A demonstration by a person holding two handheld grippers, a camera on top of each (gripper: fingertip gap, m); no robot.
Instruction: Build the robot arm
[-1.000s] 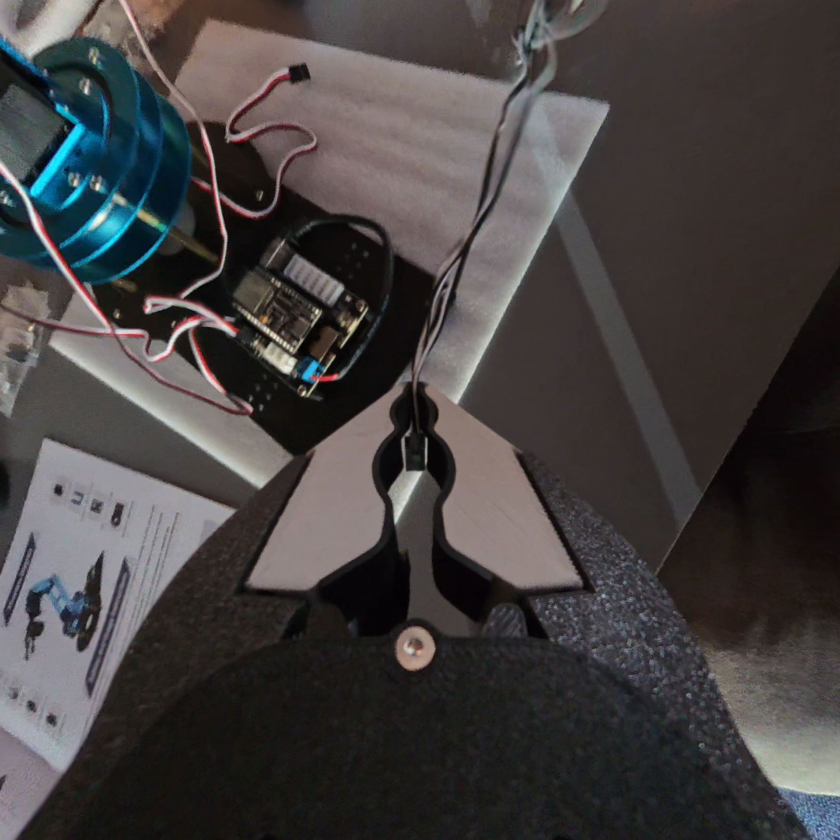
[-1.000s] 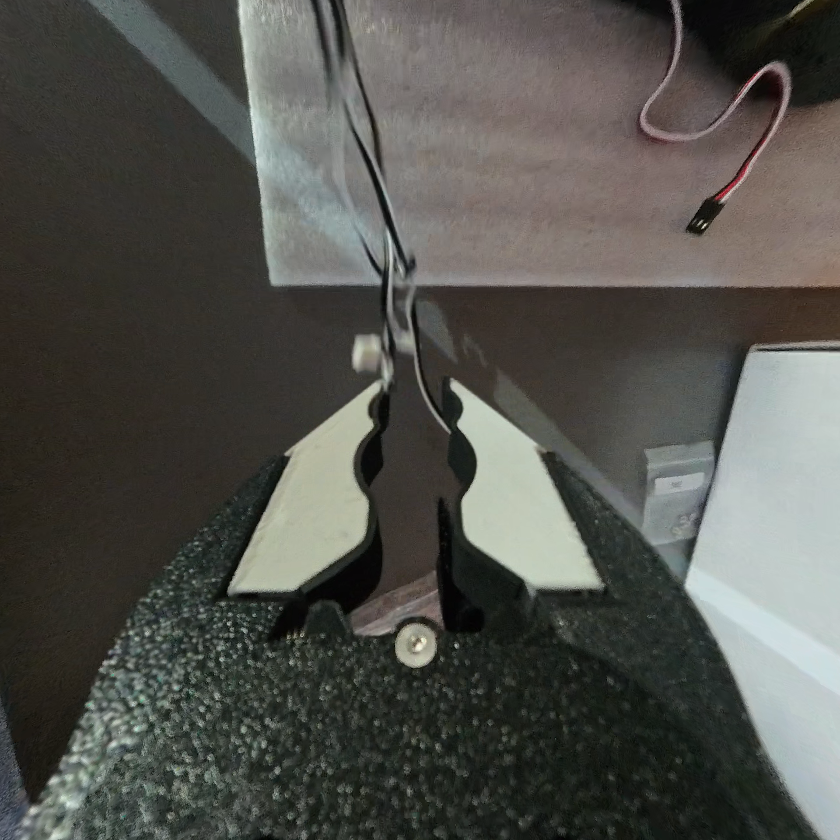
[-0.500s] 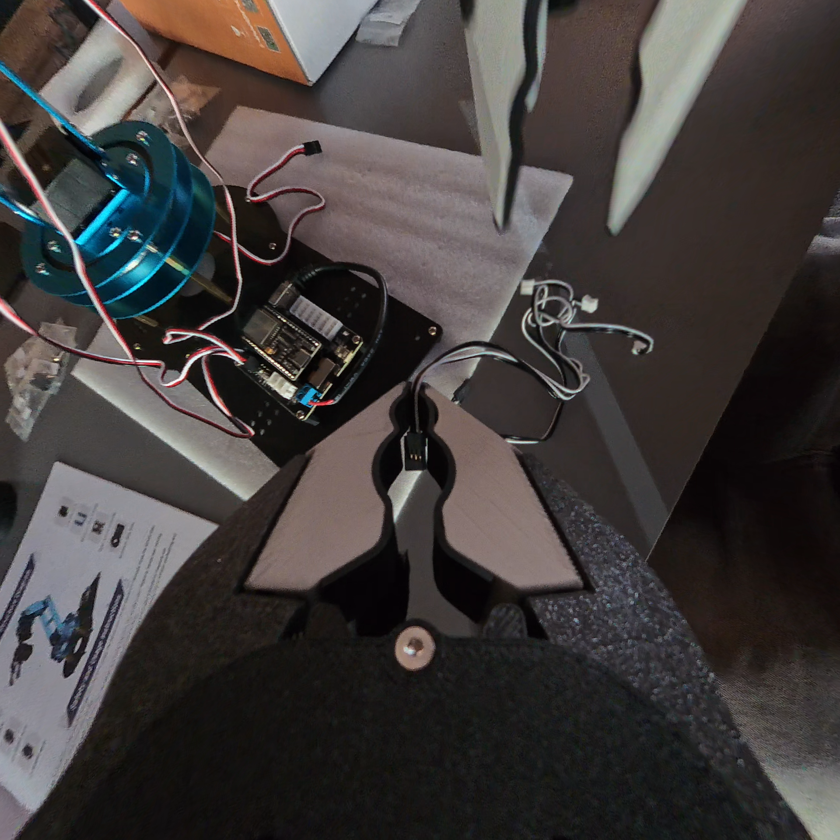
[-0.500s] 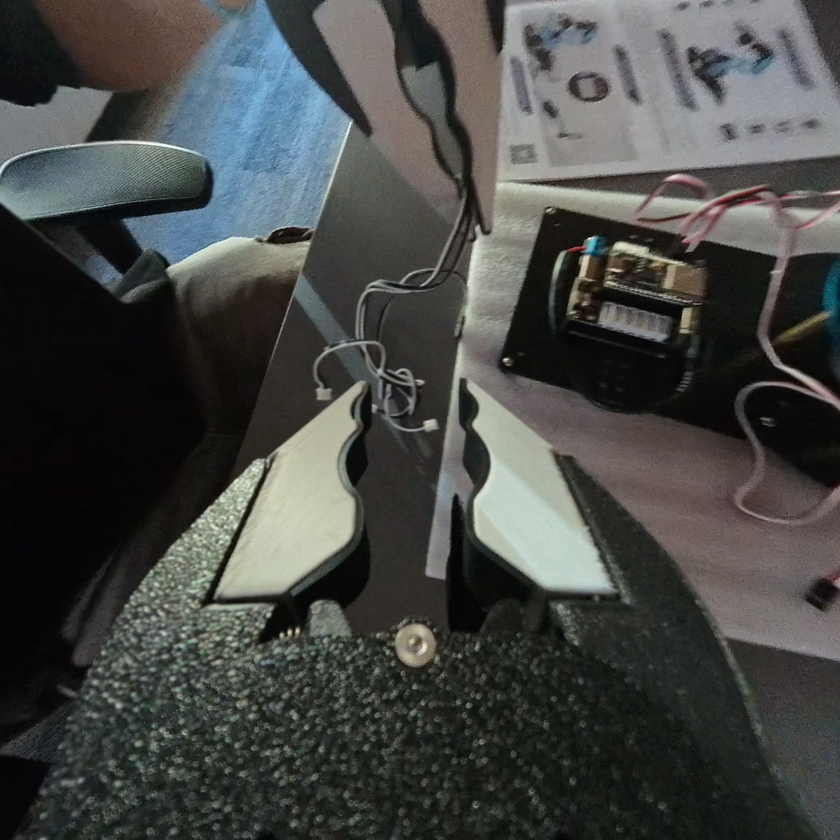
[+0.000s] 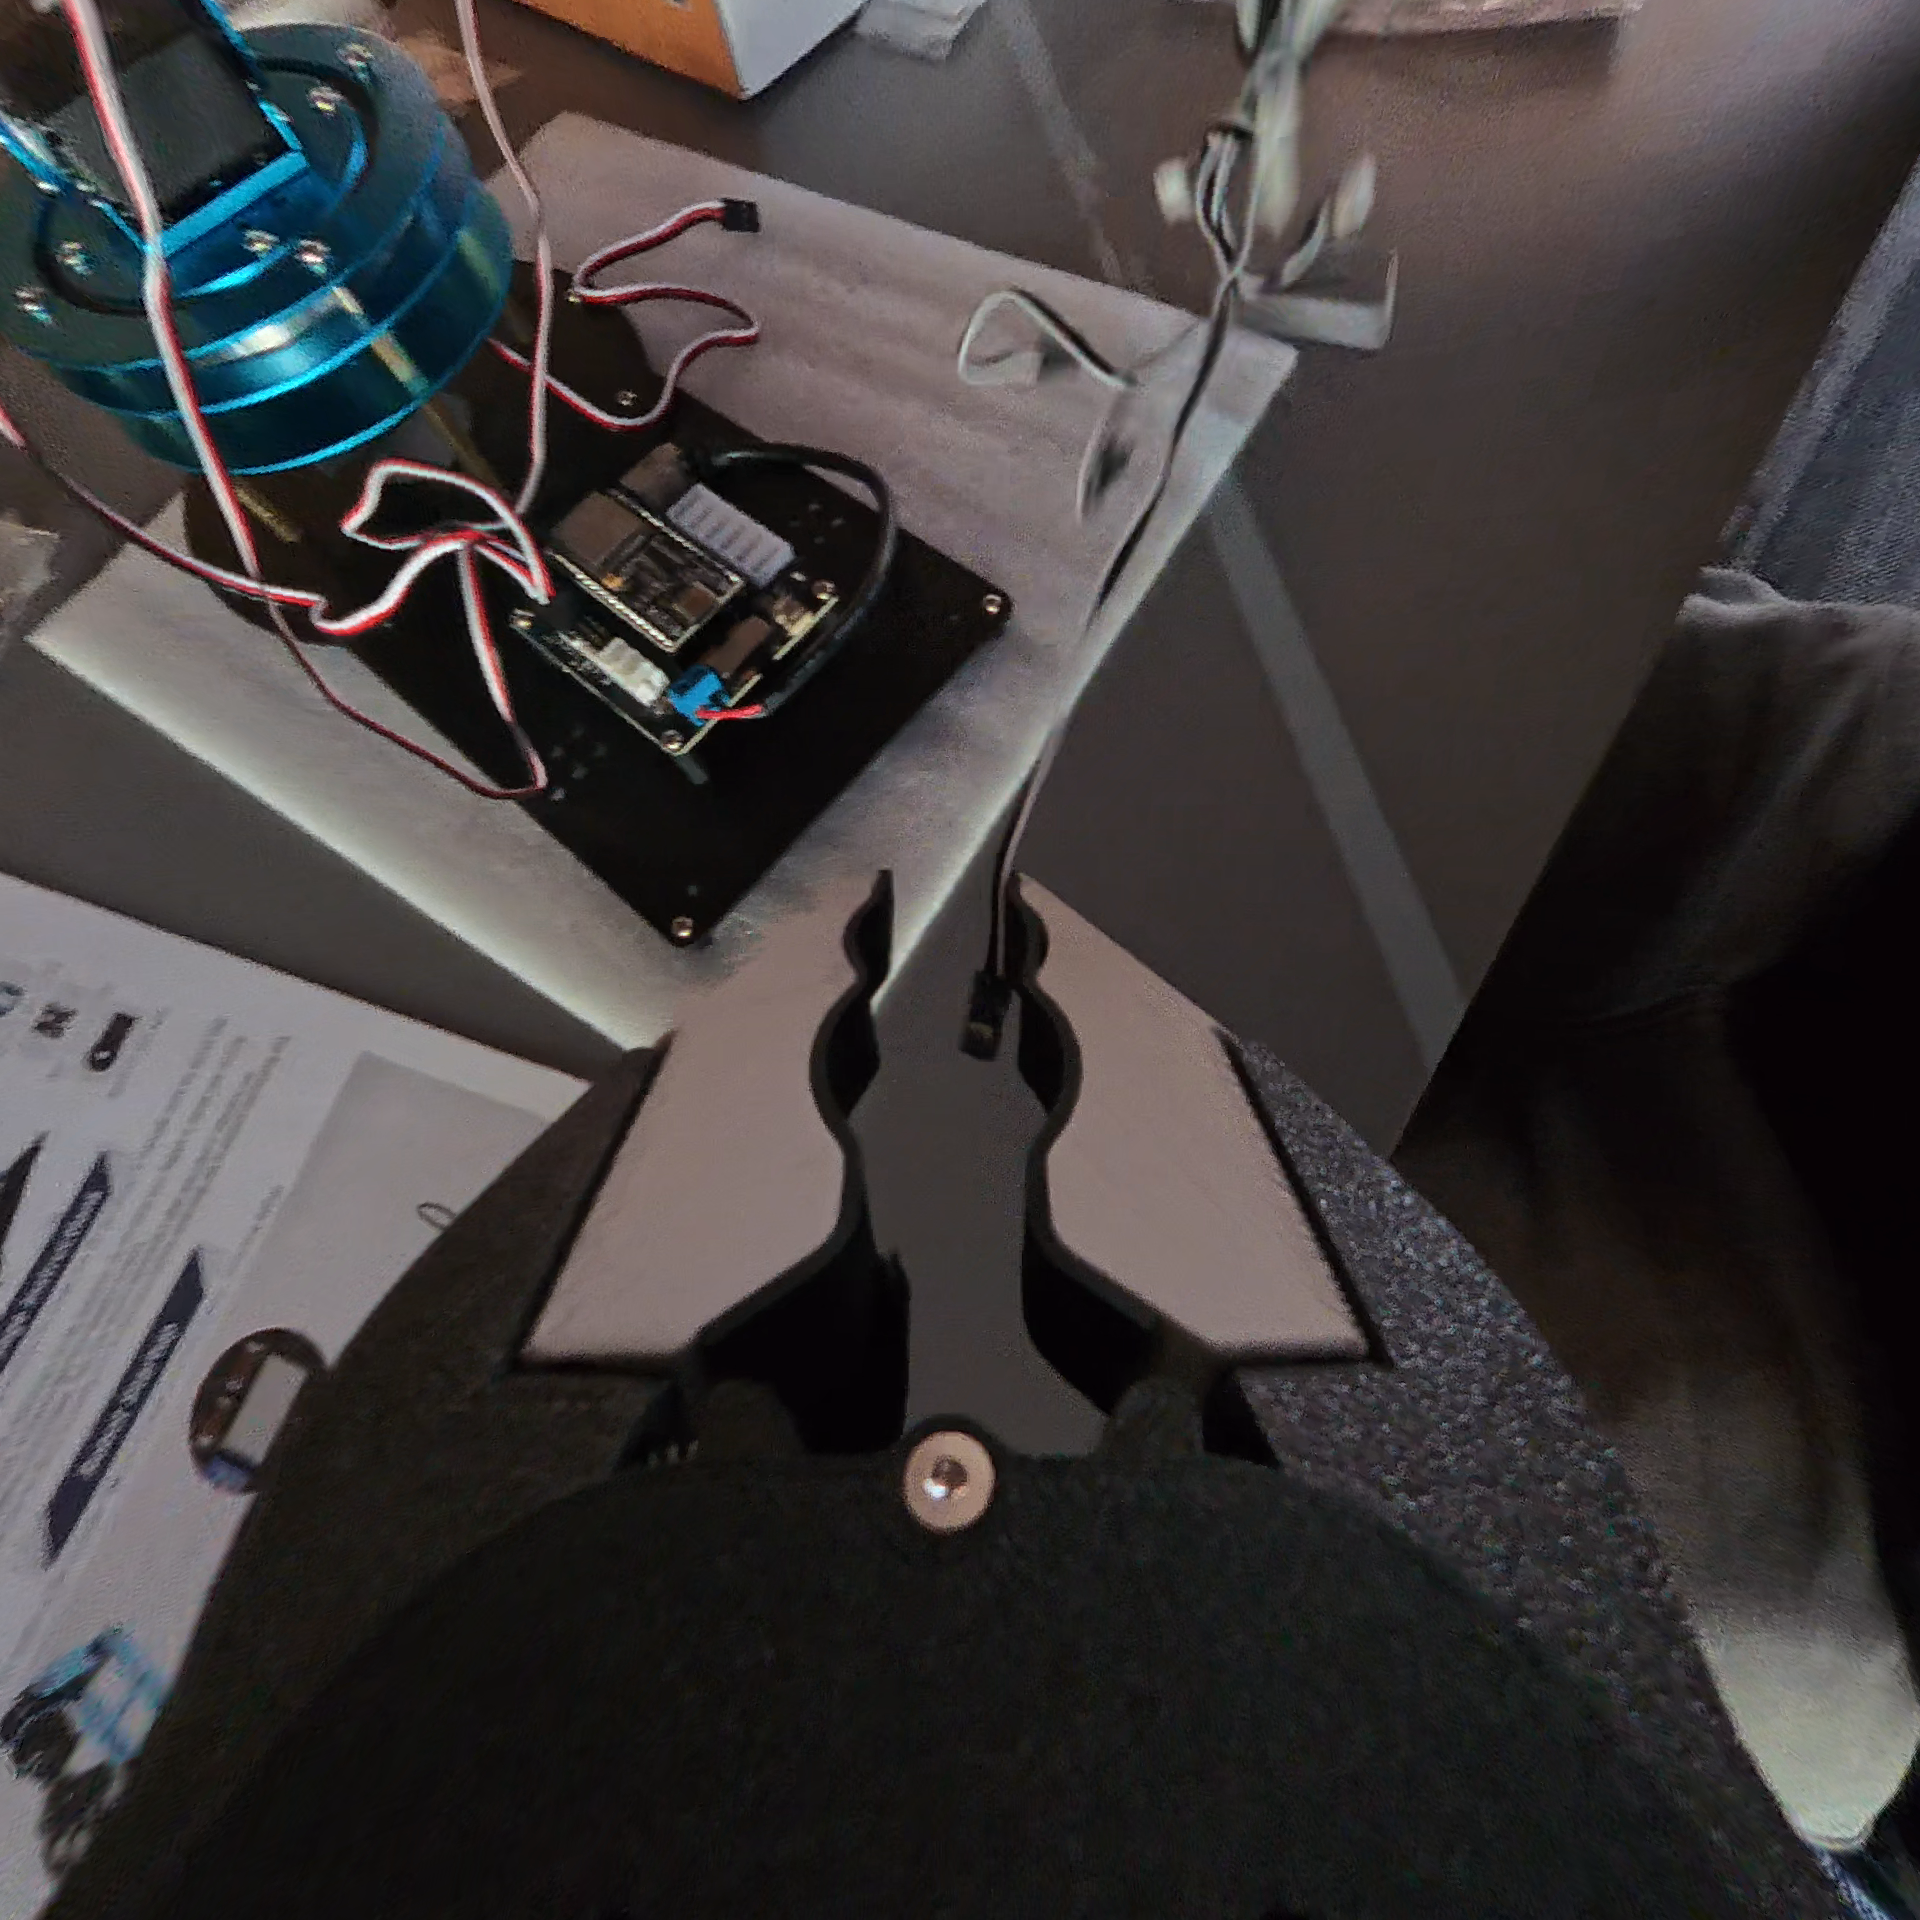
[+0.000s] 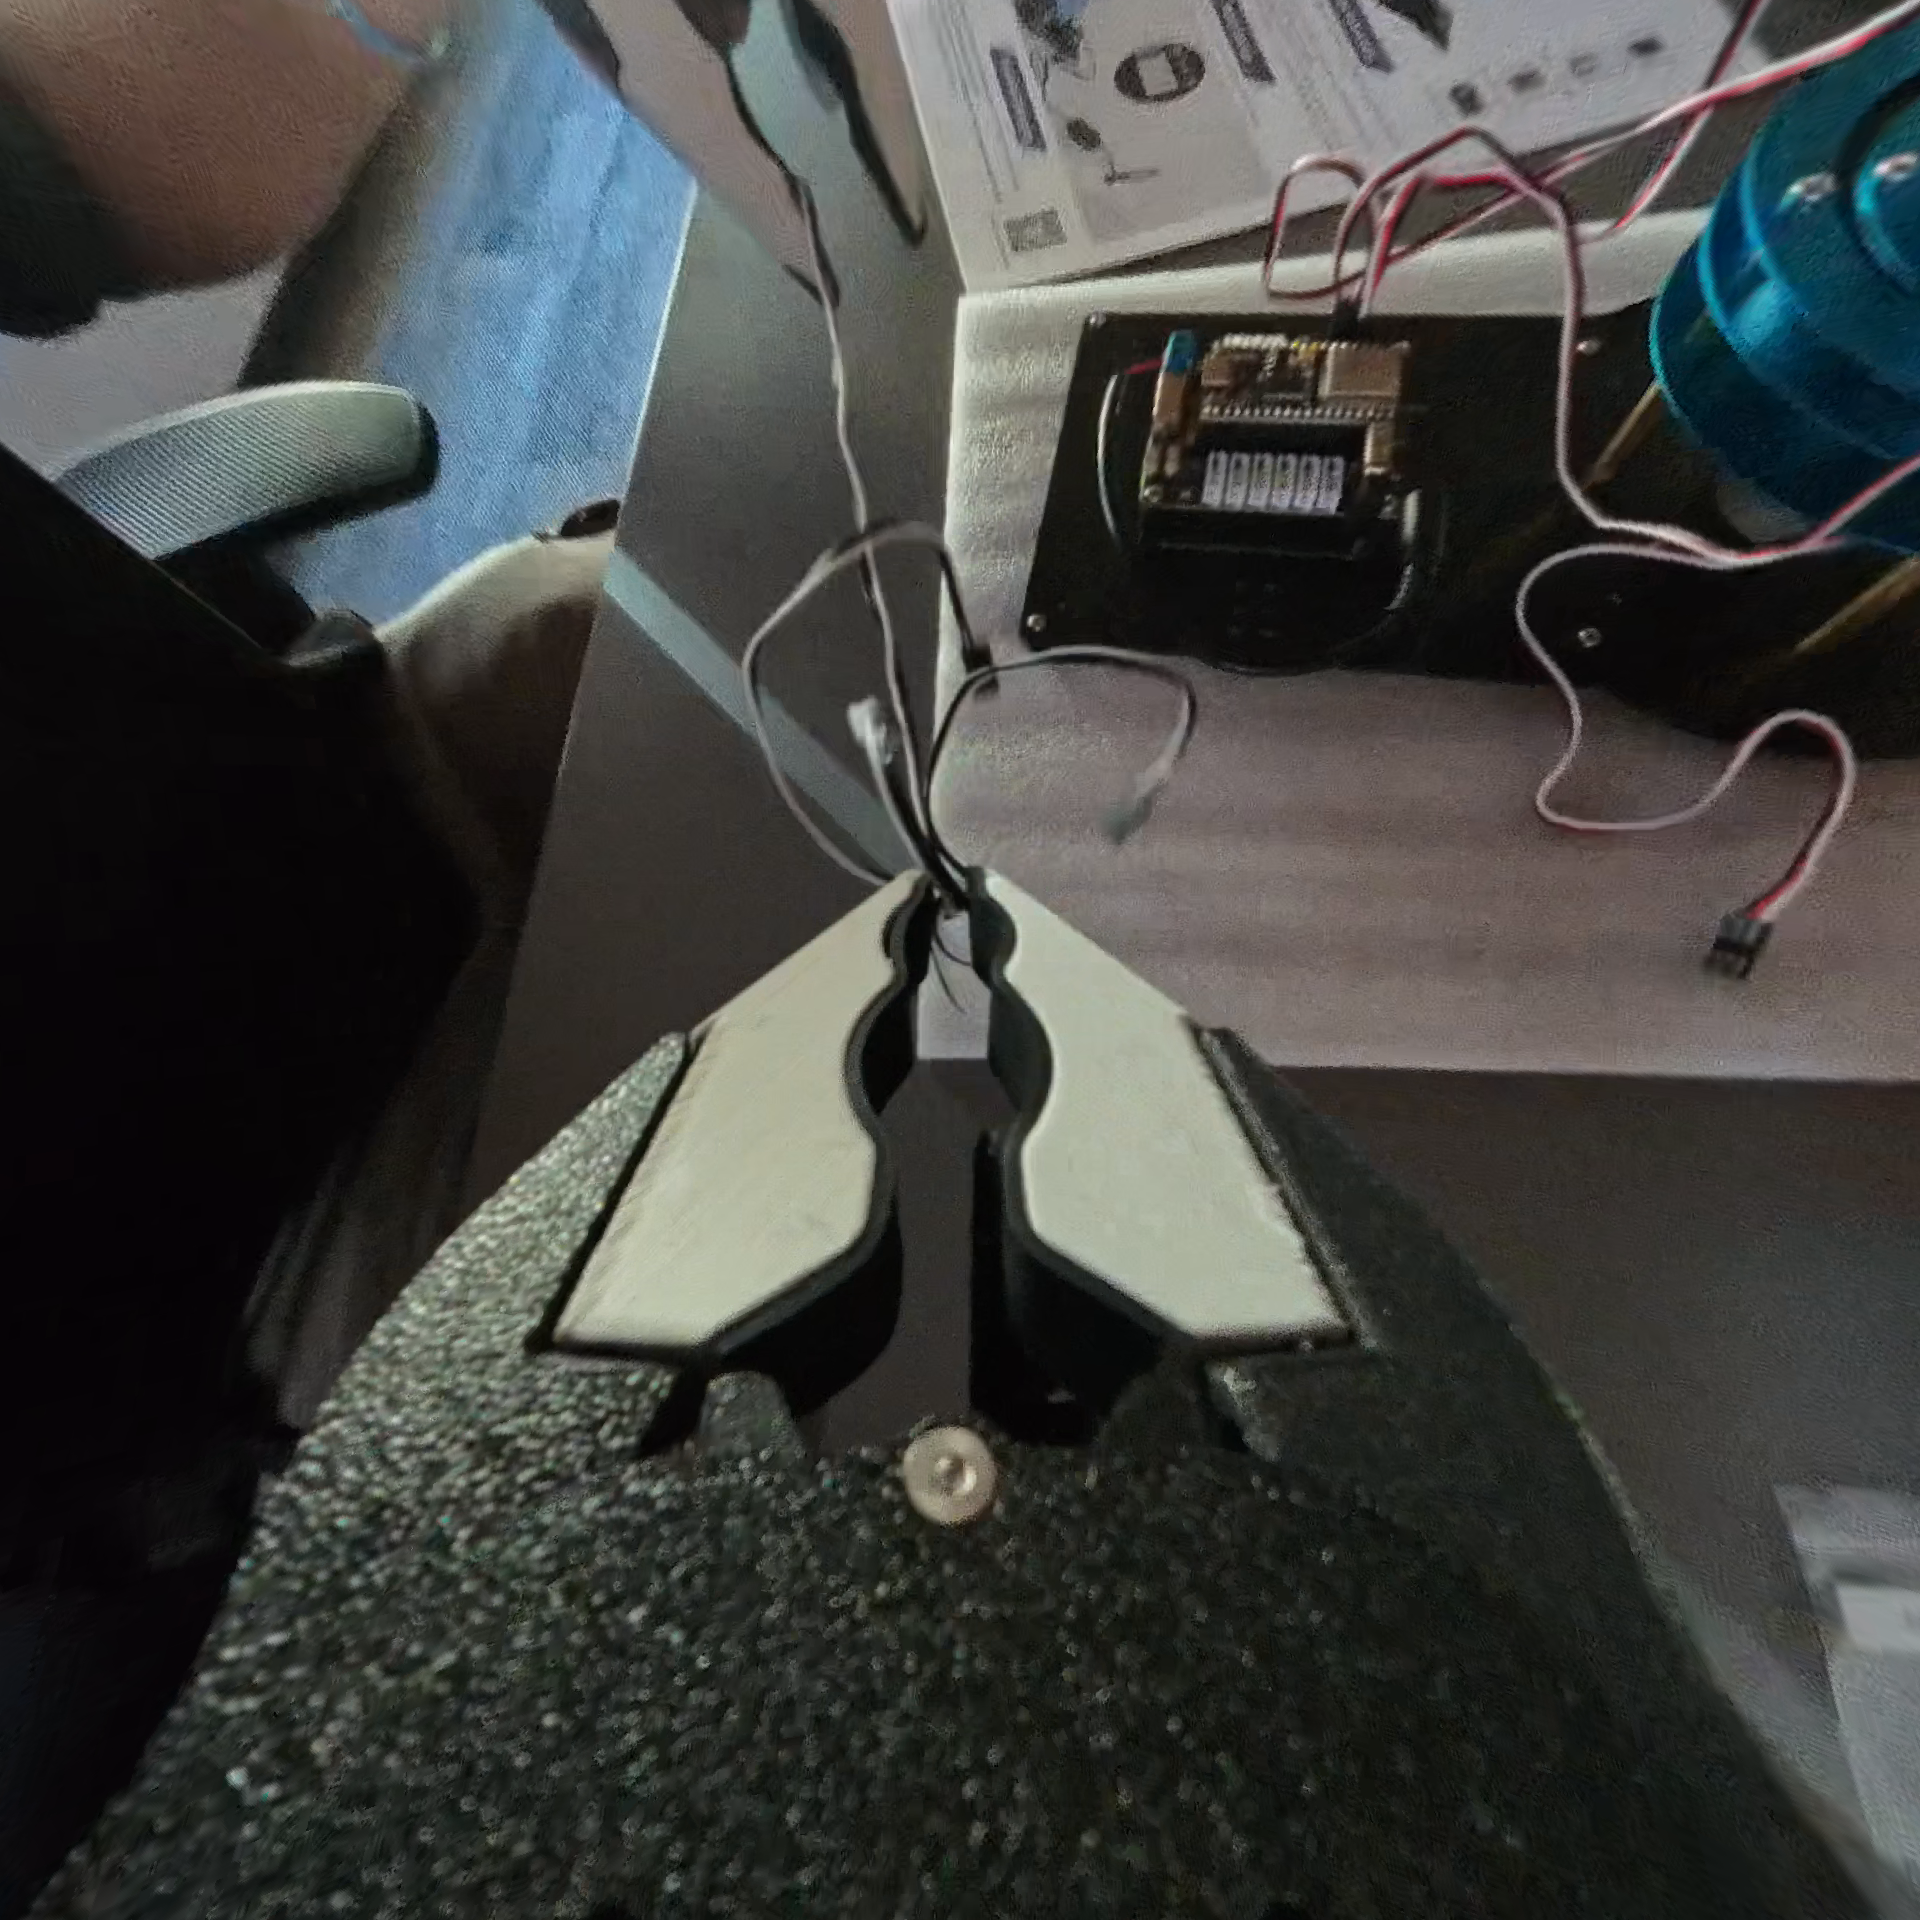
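My left gripper is open. A small black connector hangs between its jaws, close to the right finger, on a thin black-and-white cable that runs up and away. My right gripper is shut on that cable bundle, whose loops and white plugs stick out past its tips, above the table edge. The left gripper's fingers show at the top of the right wrist view, with the cable leading up to them.
A circuit board sits on a black plate on white foam. There is also a blue round base, a loose servo lead, an instruction sheet, a chair armrest and a person's arm.
My left gripper has opened and let go of the black connector. My right gripper has shut on the cable bundle and lifted it off the table.
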